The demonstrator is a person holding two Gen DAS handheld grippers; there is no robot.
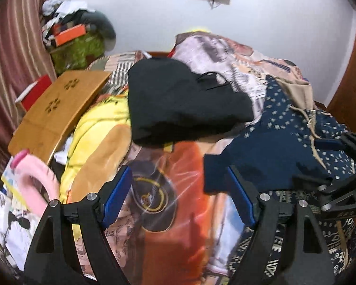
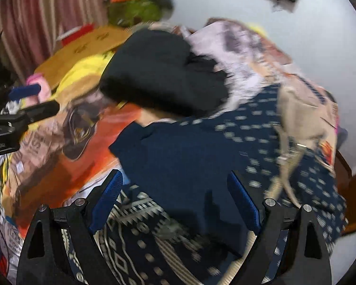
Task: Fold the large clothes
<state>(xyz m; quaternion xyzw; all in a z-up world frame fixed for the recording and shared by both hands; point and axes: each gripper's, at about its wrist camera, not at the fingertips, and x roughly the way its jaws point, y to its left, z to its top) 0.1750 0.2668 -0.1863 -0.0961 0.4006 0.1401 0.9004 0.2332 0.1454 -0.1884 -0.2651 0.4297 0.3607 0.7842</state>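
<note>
The left gripper [image 1: 179, 196] hangs with its blue-padded fingers spread wide apart and nothing between them, poised over the printed bedcover [image 1: 168, 204], whose orange and brown picture fills the gap. Just to its right lies the near edge of the navy garment [image 1: 273, 147], a large dark blue piece dotted with small white marks, spread across the right half of the bed with a plain navy flap turned toward the camera. The right gripper [image 2: 175, 200] is likewise wide apart and empty, hovering directly above that plain flap, with a navy cloth bearing a pale geometric pattern [image 2: 130, 244] showing beneath its left finger. A beige drawstring garment [image 2: 294, 118] trails over the dotted fabric on the far right. Beyond both tools sits a folded black garment [image 1: 182, 99], resting on the bedcover and touching the navy piece's far edge. Further left are a yellow cloth [image 1: 99, 128], a wooden lap tray [image 1: 57, 111] with cut-out flower shapes, and a pink curved object [image 1: 35, 182]. The right wrist view is blurred.
</note>
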